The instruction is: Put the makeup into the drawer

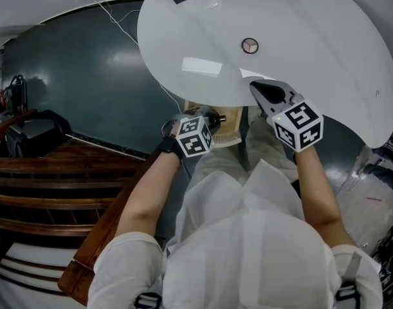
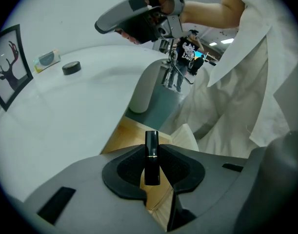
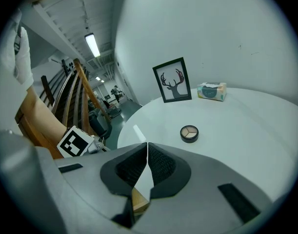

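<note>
At the round white table's (image 1: 312,56) edge, left gripper (image 2: 152,154) clamps a slim black lipstick tube (image 2: 151,139) mid-body; probably light, rigid, slippery. Right gripper (image 3: 147,152) closed, empty.

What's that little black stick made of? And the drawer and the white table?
Lipstick: probably glossy black plastic, with a thin gold band.
Drawer: looks like pale matte wood, tan in colour.
Table: smooth, shiny white top that reflects light; material unclear.

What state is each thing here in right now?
Left gripper: shut on the lipstick.
Lipstick: capped, held above the drawer.
Right gripper: shut, empty.
Drawer: pulled open.
Eyeshadow compact: flat on the table, shades showing.
Picture frame: standing upright.
</note>
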